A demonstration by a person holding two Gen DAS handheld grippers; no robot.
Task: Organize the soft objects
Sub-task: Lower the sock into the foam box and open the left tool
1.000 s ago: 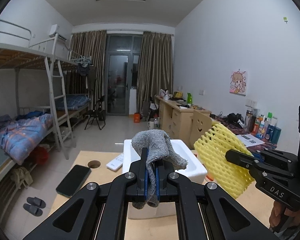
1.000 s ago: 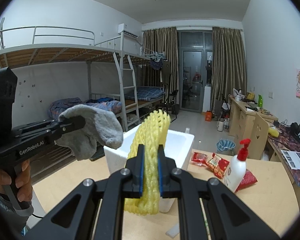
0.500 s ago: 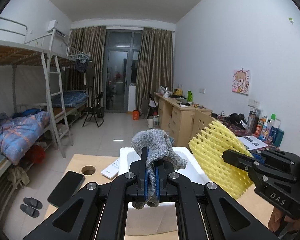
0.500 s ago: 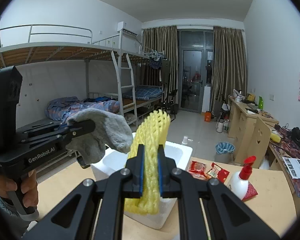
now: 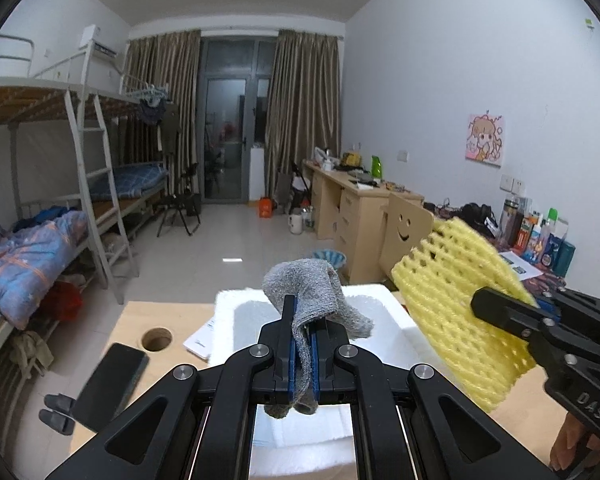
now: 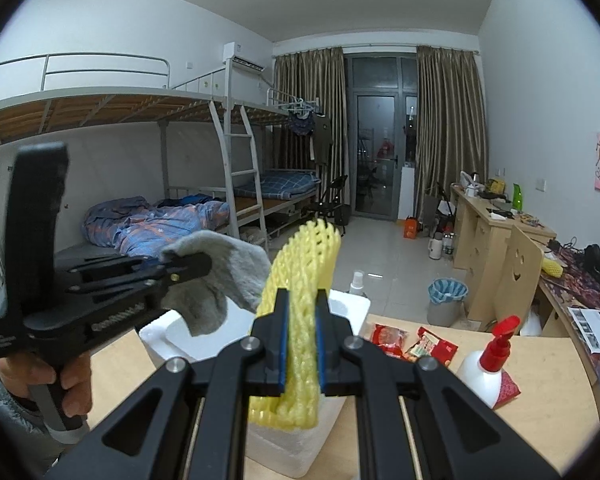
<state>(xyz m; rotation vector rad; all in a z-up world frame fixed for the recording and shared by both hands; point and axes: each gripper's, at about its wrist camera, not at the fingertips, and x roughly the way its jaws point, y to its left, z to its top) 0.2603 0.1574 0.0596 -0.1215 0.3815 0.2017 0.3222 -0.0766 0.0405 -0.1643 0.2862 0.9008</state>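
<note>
Currently, the left tool (image 5: 302, 354) clenches a grey knitted cloth (image 5: 312, 300) and the right tool (image 6: 302, 344) a yellow foam net sleeve (image 6: 300, 300), both above the white foam box (image 5: 384, 308). Releasing off-centre could drop either onto the table (image 5: 140, 320).

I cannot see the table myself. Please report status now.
Left claw shut on grey sock. Right claw shut on yellow foam net. Both above white foam box. Nothing blocking.
</note>
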